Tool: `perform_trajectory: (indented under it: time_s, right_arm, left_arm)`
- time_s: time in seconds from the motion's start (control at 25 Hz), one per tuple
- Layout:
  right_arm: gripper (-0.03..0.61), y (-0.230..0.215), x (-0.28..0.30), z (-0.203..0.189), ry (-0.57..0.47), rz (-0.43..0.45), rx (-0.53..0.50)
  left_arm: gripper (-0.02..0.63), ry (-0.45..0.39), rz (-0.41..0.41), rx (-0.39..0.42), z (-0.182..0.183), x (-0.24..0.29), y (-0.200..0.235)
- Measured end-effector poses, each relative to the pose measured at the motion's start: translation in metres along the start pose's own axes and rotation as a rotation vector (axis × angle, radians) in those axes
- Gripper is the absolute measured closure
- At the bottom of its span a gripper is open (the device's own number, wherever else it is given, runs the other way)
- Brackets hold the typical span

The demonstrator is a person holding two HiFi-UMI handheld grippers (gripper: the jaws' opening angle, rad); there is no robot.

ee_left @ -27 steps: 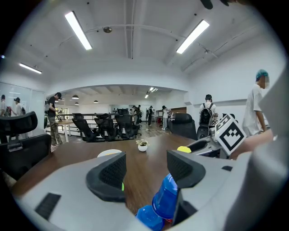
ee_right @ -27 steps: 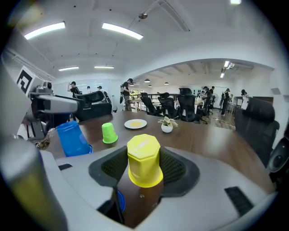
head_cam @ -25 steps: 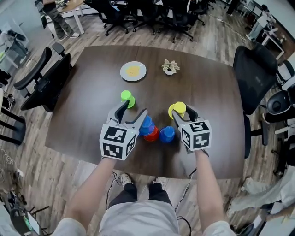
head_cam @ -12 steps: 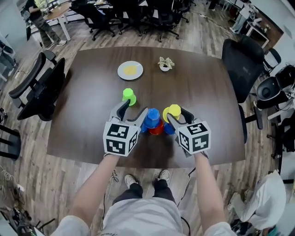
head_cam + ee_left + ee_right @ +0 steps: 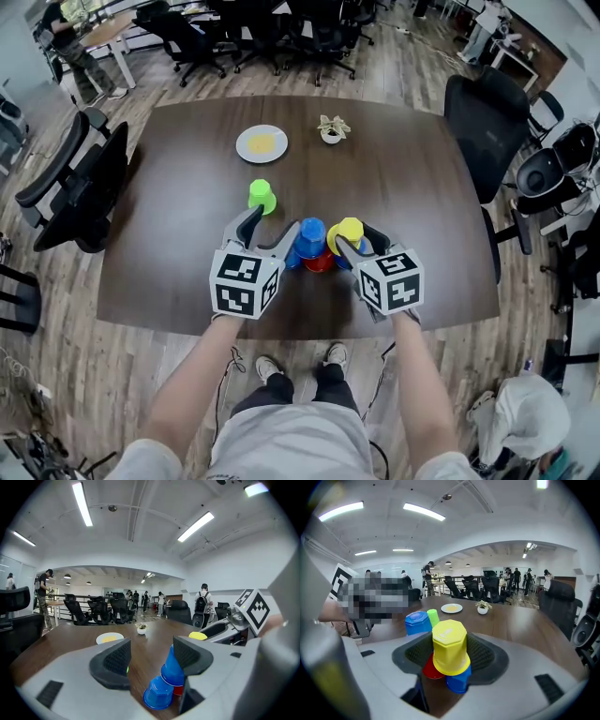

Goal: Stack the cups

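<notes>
Step in hand: placing. R gripper (image 5: 356, 242) clenched on inverted yellow cup (image 5: 449, 645), held over lower blue cup (image 5: 458, 680), beside red cup (image 5: 429, 667); yellow/blue contact not discernible. L gripper (image 5: 272, 223) released, jaws apart, nothing btwn them. Second blue cup (image 5: 309, 234) appears to sit on red cup. Green cup (image 5: 262, 195) stands apart on table (image 5: 422, 187). Next, in my judgement: centre yellow cup, lower straight, let go.
</notes>
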State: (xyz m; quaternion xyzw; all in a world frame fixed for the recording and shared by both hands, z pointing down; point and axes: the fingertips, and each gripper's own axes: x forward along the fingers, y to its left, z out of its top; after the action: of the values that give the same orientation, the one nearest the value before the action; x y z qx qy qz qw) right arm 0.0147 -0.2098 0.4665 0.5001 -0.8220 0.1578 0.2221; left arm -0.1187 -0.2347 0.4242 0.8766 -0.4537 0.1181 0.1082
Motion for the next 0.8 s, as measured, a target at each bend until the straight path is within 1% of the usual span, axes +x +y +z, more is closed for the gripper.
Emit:
perform_trajectory:
  time_s: [0.2, 0.36, 0.6, 0.8]
  right_arm:
    - [0.354, -0.001, -0.001, -0.001, -0.017, -0.001, 0.021]
    - [0.347, -0.004, -0.008, 0.004, -0.051, -0.005, 0.049]
    - [0.335, -0.010, -0.020, 0.033, -0.129, 0.000, 0.080]
    - [0.328, -0.019, -0.026, 0.063, -0.179, -0.025, 0.056]
  left_arm:
    - [0.333, 0.002, 0.008, -0.005, -0.001, 0.000, 0.003]
    - [0.333, -0.001, 0.013, -0.007, 0.000, 0.002, 0.004]
    - [0.333, -0.002, 0.037, -0.002, 0.003, 0.005, 0.020]
    - [0.322, 0.011, 0.055, 0.002, 0.001, 0.015, 0.042]
